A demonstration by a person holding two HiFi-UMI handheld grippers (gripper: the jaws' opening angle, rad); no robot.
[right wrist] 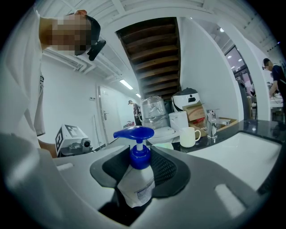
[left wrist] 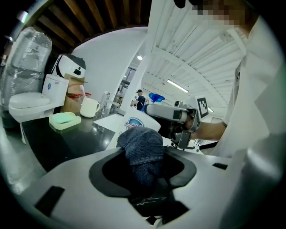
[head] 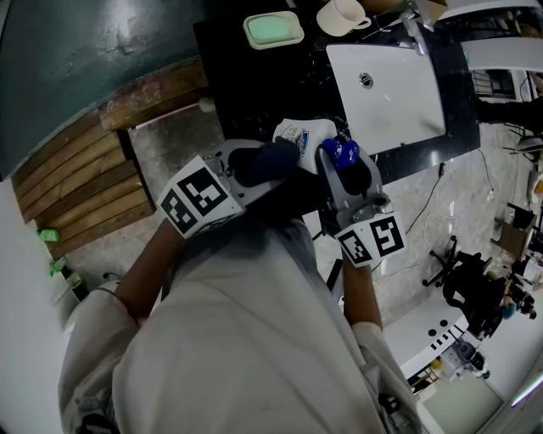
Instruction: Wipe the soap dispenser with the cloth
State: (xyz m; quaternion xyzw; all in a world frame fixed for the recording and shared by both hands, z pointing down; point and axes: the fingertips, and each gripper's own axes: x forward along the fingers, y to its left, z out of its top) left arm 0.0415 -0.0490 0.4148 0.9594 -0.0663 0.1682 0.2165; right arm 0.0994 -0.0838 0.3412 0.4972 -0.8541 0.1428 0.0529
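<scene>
My right hand-held gripper (right wrist: 139, 169) is pinching the soap dispenser (right wrist: 136, 179): its two dark pads press on either side of the white bottle just below the blue pump head, which sticks up between the jaws. The bottle stands roughly upright in that grip and is off the table (head: 246, 85), held in the air near the table's front edge in the head view. My left hand-held gripper (left wrist: 143, 166) is clamped on the cloth (left wrist: 140, 147), a dark blue bunched towel whose rounded end bulges out ahead of the jaws. In the left gripper view the cloth sits right in front of the dispenser's labelled white side, and it looks to be against it, though I cannot make out the contact line itself. From the head view the two grippers meet in front of me, with the cloth (head: 271, 161) on the left and the dispenser (head: 305, 136) just beside it on the right, its blue pump at the right gripper's tips. Further back on the black table are a pale green soap dish (head: 273, 30) and a cream mug (head: 339, 17), well apart from my grippers, and a white sink basin (head: 390, 85) is set into the table on the right. A tap (right wrist: 211, 123) stands beside the basin in the right gripper view.
</scene>
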